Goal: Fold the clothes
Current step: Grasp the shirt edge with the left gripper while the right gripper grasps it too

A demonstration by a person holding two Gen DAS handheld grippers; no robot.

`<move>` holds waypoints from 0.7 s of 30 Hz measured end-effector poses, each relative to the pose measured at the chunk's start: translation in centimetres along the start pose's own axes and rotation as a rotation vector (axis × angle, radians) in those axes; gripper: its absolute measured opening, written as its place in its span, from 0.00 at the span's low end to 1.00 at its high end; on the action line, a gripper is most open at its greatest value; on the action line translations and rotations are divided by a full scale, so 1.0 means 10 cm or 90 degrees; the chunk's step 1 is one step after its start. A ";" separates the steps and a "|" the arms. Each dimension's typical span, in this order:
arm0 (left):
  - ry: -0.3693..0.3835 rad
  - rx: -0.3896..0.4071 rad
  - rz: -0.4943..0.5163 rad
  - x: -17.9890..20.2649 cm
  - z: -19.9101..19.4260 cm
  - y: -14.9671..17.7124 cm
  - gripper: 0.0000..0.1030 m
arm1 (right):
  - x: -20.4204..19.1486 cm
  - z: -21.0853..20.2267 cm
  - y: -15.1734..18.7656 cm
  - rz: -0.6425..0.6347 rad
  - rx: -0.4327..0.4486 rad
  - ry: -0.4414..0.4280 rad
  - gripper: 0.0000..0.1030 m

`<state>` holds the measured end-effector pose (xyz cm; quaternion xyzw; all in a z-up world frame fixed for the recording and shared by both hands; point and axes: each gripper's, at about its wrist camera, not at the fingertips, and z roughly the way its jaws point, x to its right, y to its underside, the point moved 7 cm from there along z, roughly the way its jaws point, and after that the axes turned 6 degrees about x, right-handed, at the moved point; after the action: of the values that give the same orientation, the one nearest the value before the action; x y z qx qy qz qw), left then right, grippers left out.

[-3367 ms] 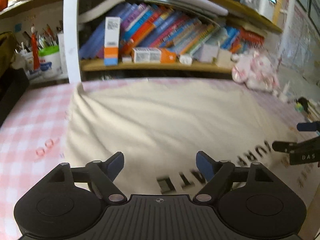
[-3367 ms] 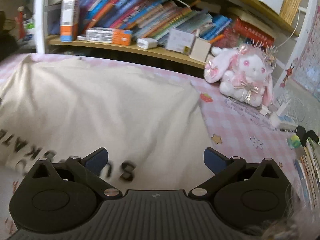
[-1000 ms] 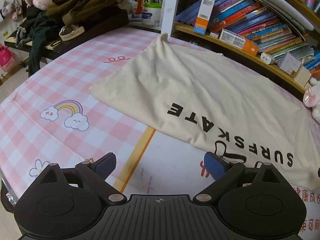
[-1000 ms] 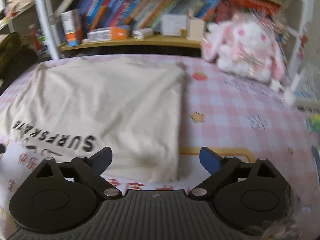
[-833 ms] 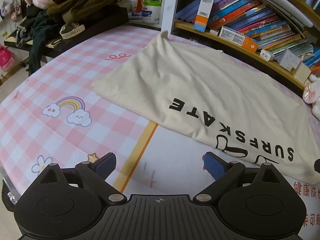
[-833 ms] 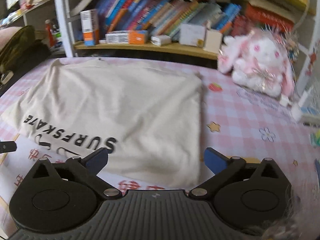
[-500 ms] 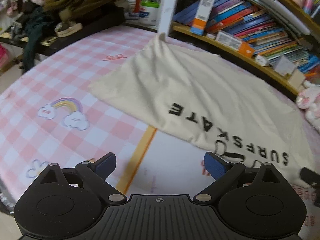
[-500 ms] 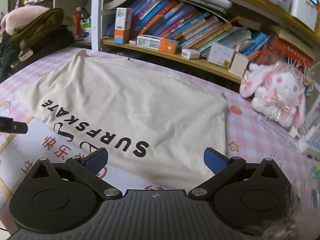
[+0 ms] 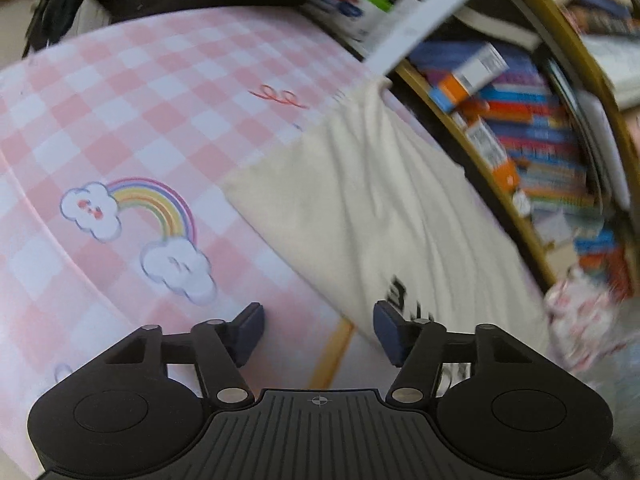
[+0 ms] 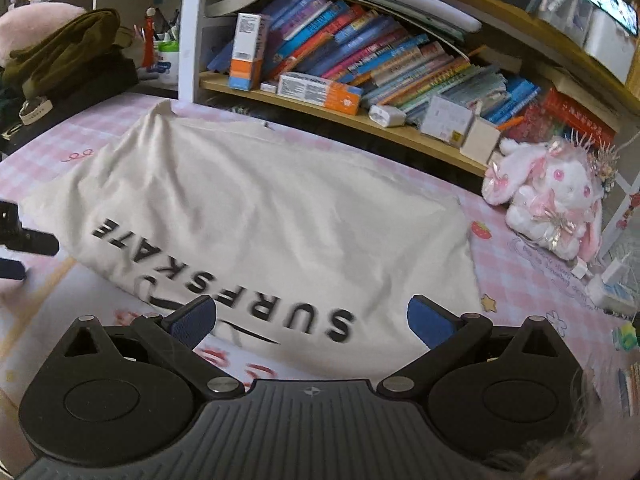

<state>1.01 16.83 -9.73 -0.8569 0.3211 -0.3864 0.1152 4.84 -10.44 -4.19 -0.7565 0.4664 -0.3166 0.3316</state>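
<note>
A cream T-shirt (image 10: 256,208) with black "SURFSKATE" lettering lies folded flat on the pink checked tablecloth (image 9: 120,92). In the left wrist view the cream T-shirt (image 9: 372,216) runs diagonally to the upper right. My left gripper (image 9: 318,330) is open, low over the cloth just off the shirt's near left edge, holding nothing. It also shows at the left edge of the right wrist view as the left gripper (image 10: 16,248). My right gripper (image 10: 310,320) is open above the shirt's near hem by the lettering, holding nothing.
A bookshelf (image 10: 360,64) full of books stands behind the table. A pink plush rabbit (image 10: 552,196) sits at the right. Dark clothes and a bag (image 10: 64,60) pile up at the far left. A rainbow print (image 9: 136,216) marks the cloth.
My left gripper has swung left and dropped closer to the table, beside the shirt's left edge. My right gripper has closed in a little on the shirt's near hem. Both stay open.
</note>
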 end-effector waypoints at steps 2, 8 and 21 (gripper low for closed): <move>0.042 -0.014 -0.103 -0.18 0.06 -0.11 0.53 | -0.17 0.01 -0.05 -0.012 -0.002 0.006 1.00; 0.102 -0.048 -0.270 -0.56 0.26 -0.38 0.39 | -0.68 0.01 -0.21 -0.055 0.004 0.009 1.00; 0.131 -0.109 -0.307 -0.77 0.42 -0.67 0.04 | -1.76 0.17 -0.53 -0.190 0.025 -0.062 1.00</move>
<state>3.42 26.67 -14.10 -0.8716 0.1493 -0.4590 -0.0860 2.42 7.82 -3.99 -0.8253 0.3260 -0.3341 0.3179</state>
